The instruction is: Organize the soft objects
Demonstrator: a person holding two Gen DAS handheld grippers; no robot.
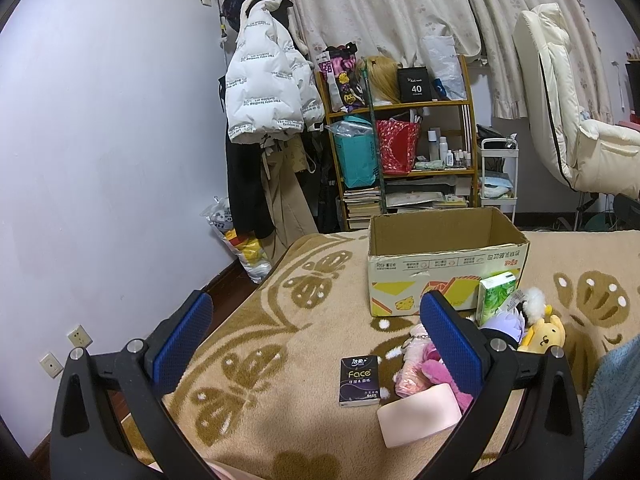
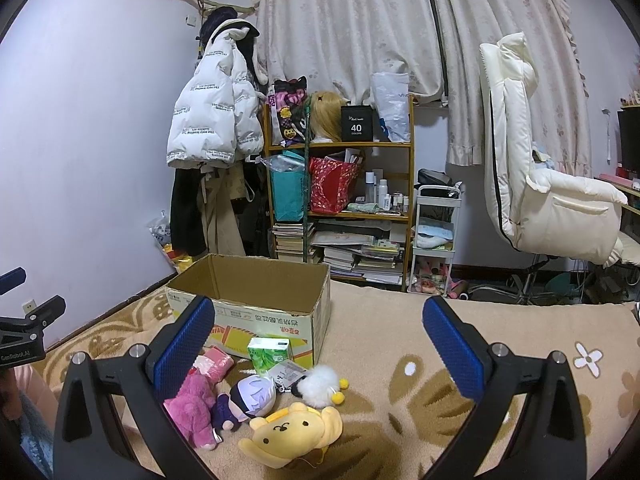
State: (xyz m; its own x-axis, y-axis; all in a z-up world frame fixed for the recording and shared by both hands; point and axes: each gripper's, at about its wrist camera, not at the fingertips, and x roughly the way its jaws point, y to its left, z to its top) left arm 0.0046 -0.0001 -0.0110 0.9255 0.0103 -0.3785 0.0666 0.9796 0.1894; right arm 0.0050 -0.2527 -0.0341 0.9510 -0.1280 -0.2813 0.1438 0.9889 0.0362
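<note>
Both tools gape wide, empty: left tool (image 1: 316,344), right tool (image 2: 320,346). Plush toys (image 2: 292,428) lie lower centre, just before the cardboard box (image 2: 256,292).

Blanket (image 2: 400,420) is showing beige with brown butterfly and white flower motifs; cardboard box (image 2: 256,292) is showing brown inside, white with yellow and red print outside; plush toys are showing yellow (image 2: 294,432), magenta (image 2: 192,408) and white (image 2: 320,386)
</note>
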